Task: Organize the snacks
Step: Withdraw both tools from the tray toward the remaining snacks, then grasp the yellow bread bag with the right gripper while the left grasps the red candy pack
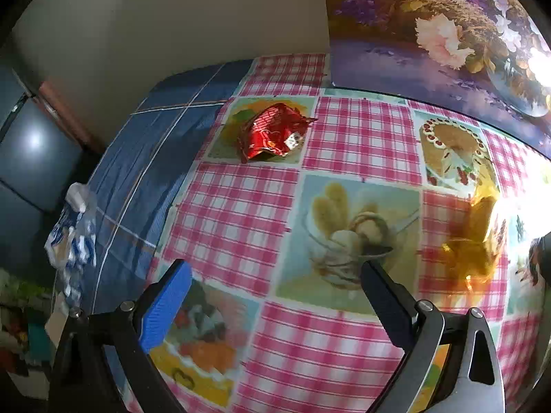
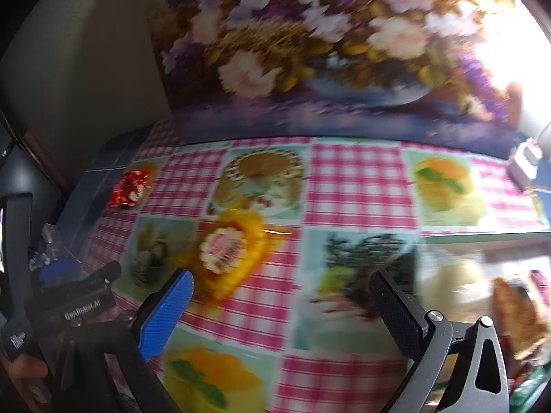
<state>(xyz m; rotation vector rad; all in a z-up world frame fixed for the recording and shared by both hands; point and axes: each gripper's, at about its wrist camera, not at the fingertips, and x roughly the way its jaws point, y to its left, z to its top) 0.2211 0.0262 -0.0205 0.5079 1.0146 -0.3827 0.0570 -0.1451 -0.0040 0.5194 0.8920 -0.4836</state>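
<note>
Both tongs, left (image 1: 275,275) and right (image 2: 280,289), stand apart and empty over the bench (image 1: 361,137). Red snack packet (image 1: 273,132), upper centre: probably light, crinkly, slippery; pinch a crimped edge. Yellow packet (image 2: 230,244), centre-left.

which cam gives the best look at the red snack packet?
Left wrist: the red snack packet is sharp, its crumpled foil clear, lying on the tablecloth. Right wrist shows it small, blurred, far left.
</note>
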